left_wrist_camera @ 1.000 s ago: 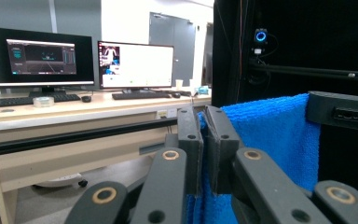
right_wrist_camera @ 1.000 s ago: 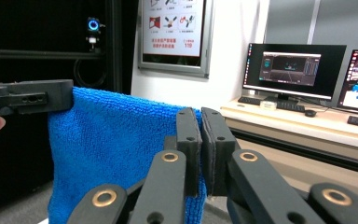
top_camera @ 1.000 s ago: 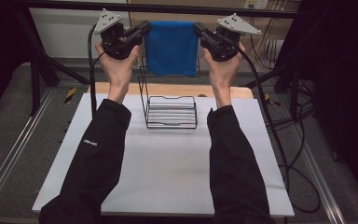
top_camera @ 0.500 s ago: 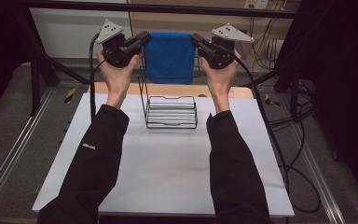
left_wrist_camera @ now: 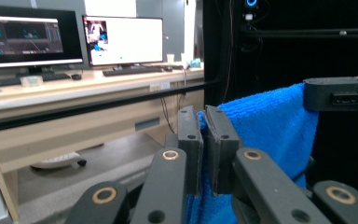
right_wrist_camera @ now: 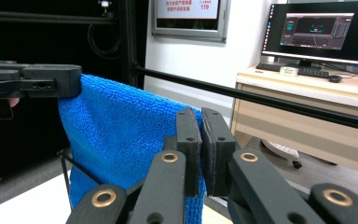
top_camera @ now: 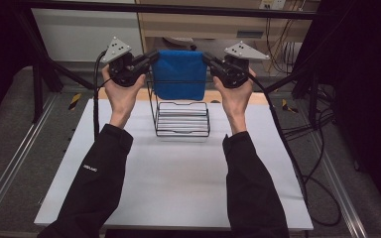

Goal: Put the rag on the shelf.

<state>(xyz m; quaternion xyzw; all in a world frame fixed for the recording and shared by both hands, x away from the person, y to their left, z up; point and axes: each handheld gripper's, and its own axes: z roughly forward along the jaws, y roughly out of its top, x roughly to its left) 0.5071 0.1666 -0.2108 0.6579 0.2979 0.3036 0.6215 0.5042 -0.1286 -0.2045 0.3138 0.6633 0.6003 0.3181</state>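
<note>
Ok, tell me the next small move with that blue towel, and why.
Probably lower both hands together so the blue towel drapes over the wire rack. The left gripper and right gripper each pinch an upper corner, holding the towel spread, hanging over the rack's top bar.

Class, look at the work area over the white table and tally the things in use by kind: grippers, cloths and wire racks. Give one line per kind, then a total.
Grippers: 2, the left gripper and the right gripper
Blue cloths: 1, the blue cloth held between them
Black wire racks: 1, the wire rack on the white table
Total: 4
</note>
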